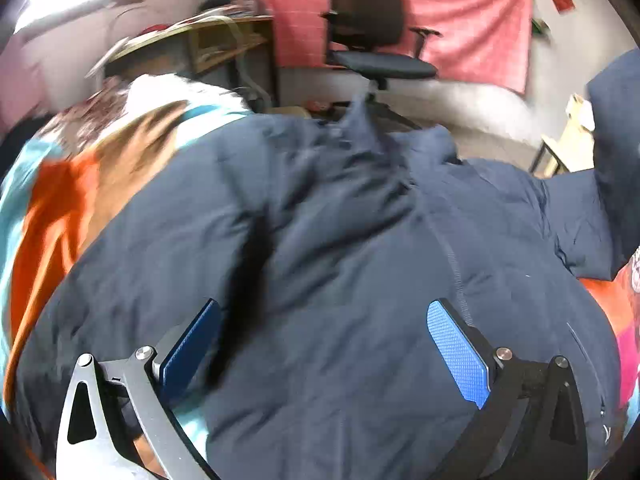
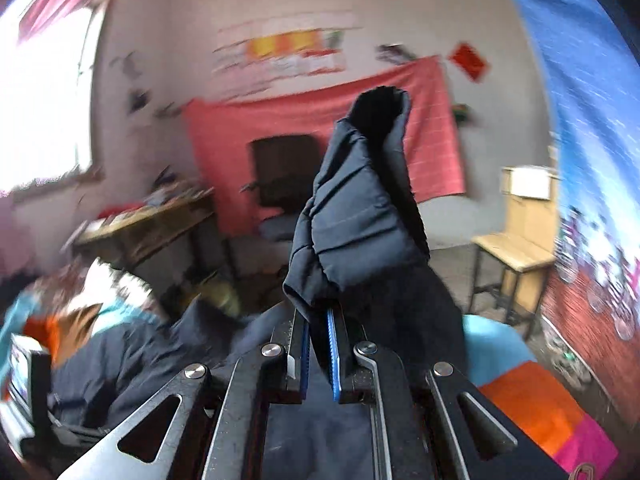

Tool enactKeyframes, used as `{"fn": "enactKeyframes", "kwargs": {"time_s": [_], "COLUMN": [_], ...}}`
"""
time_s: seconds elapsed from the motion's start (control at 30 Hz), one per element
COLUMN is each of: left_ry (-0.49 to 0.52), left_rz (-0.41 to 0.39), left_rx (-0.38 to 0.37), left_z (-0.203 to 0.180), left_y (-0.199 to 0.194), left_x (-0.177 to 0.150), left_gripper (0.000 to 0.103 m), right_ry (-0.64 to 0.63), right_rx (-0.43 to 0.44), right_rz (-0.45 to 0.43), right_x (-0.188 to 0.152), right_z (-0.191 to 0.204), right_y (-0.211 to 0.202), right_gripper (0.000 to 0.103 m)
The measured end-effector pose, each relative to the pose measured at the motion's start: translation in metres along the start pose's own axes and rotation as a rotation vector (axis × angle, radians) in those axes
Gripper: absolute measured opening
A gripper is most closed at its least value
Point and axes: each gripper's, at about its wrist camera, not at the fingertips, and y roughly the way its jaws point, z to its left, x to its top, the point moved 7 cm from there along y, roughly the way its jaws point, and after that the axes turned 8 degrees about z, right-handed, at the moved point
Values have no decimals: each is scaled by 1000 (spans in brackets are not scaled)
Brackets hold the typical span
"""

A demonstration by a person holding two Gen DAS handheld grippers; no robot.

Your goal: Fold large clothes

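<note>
Left wrist view, nearest: blue pads of the left claw stand wide apart over the navy puffer jacket, nothing between them.
Jacket's place: body spread on a bed, over a bedspread with orange and teal patches; collar end points toward an office chair.
Right wrist view, nearest: right claw is pinched nearly closed on the jacket sleeve, which stands up in front of the lens with its dark cuff opening topmost.
Rest of jacket here: lower left, on the bed.
Step, as I judge it: carrying the sleeve across the body for a fold.
Risk: slippery padded cloth held at a thin edge may slide from the pads.
Risk: pulling the sleeve could drag the unpinned body askew, since the left claw holds nothing.
</note>
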Motion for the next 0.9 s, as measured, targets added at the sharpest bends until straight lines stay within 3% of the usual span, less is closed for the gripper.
{"fn": "enactKeyframes", "kwargs": {"time_s": [0.2, 0.33, 0.43, 0.57, 0.67, 0.73, 0.8, 0.9], "left_ry": [-95, -140, -172, -222, -230, -220, -181, -81], "left_rz": [-37, -53, -55, -47, -53, -63, -56, -24], "left_rx": [-5, -24, -47, -105, -153, -173, -146, -40], "left_z": [41, 57, 61, 55, 42, 30, 17, 2], "left_y": [-19, -20, -16, -4, 4, 8, 16, 36], "left_x": [-17, -18, -15, -14, -10, -7, -6, -10], "left_gripper": [102, 102, 102, 102, 102, 102, 102, 102], "right_ry": [-255, -399, -458, -439, -384, -373, -379, -349], "right_rx": [158, 224, 249, 302, 375, 412, 407, 351], "right_rz": [206, 334, 414, 517, 597, 612, 593, 554], "right_x": [-61, -114, -145, -171, -175, -168, -158, -142], "right_z": [122, 177, 197, 196, 179, 159, 137, 94], "right_y": [46, 65, 80, 92, 93, 85, 79, 81], "right_gripper": [8, 10, 12, 19, 34, 69, 75, 76]}}
